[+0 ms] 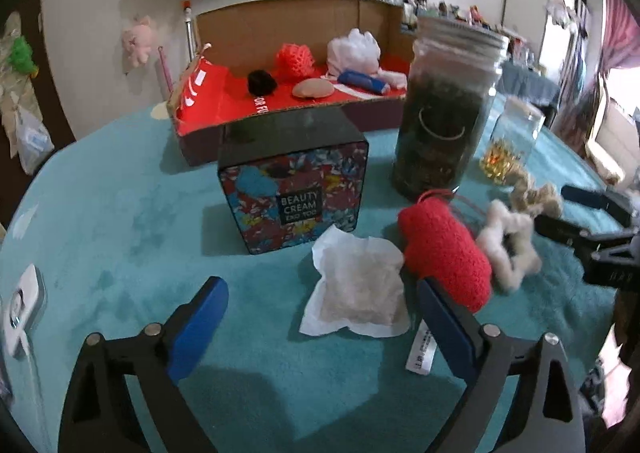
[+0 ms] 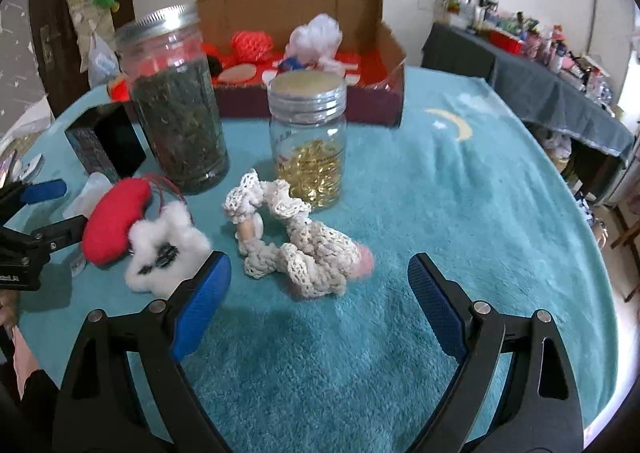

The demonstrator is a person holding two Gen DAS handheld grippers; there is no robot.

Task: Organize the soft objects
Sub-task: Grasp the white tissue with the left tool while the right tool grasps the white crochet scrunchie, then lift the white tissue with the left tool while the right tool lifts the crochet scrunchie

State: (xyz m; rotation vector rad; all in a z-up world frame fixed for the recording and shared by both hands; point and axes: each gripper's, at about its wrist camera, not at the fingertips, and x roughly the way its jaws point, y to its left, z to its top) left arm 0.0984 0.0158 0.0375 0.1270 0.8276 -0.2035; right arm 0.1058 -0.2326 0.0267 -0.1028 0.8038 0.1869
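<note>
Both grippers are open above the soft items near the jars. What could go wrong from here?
1. The red knit pouch touches the white sachet, and the left gripper's right finger is at the pouch's edge; closing may catch both.
2. The tall jar of dark leaves stands just behind the pouch; lifting carelessly could knock it.
3. The cream lace piece before the right gripper lies against the small jar of gold capsules and may drag.

A fuzzy teal cloth (image 2: 460, 213) carries glass jars (image 2: 308, 157) with metal lids, a glossy box (image 1: 294, 189) and a crocheted scrunchie (image 2: 296, 249).
</note>
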